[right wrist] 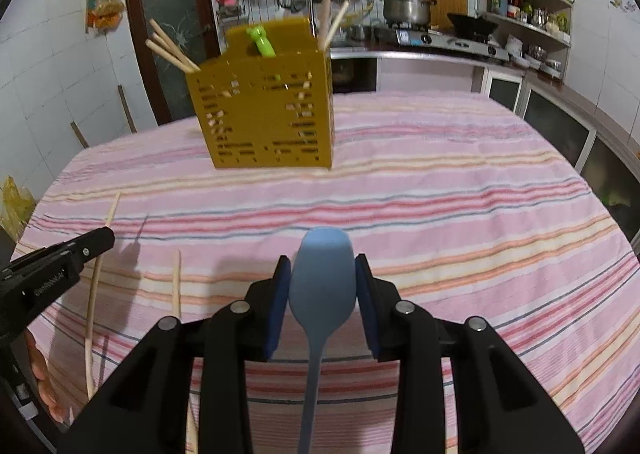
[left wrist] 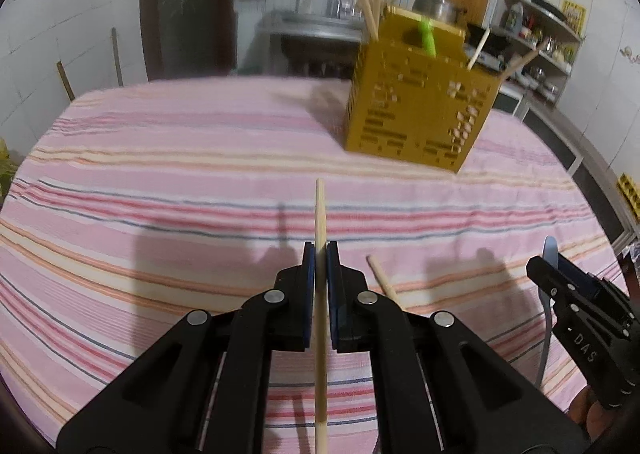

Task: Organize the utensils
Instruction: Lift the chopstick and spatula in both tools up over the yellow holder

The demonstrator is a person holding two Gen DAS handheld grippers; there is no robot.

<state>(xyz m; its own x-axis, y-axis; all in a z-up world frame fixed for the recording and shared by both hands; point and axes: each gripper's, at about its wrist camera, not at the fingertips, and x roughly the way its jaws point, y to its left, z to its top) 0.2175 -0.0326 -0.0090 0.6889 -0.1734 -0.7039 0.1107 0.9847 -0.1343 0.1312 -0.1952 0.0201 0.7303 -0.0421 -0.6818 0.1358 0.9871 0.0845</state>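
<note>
Here my left gripper point(left wrist: 320, 254) pinches a thin wooden chopstick point(left wrist: 320, 214) above the pink striped tablecloth point(left wrist: 180, 182); my right gripper point(right wrist: 322, 274) clamps a blue plastic spoon point(right wrist: 322, 278), facing the perforated mustard-yellow utensil holder point(right wrist: 264, 110).

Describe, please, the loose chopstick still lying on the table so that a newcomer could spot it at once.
Start at the pink striped tablecloth, with the mustard slotted utensil holder at its far side. Near the front, the left gripper grips one chopstick. Just right of it, the loose chopstick lies flat on the cloth, unlike those standing in the holder.
</note>
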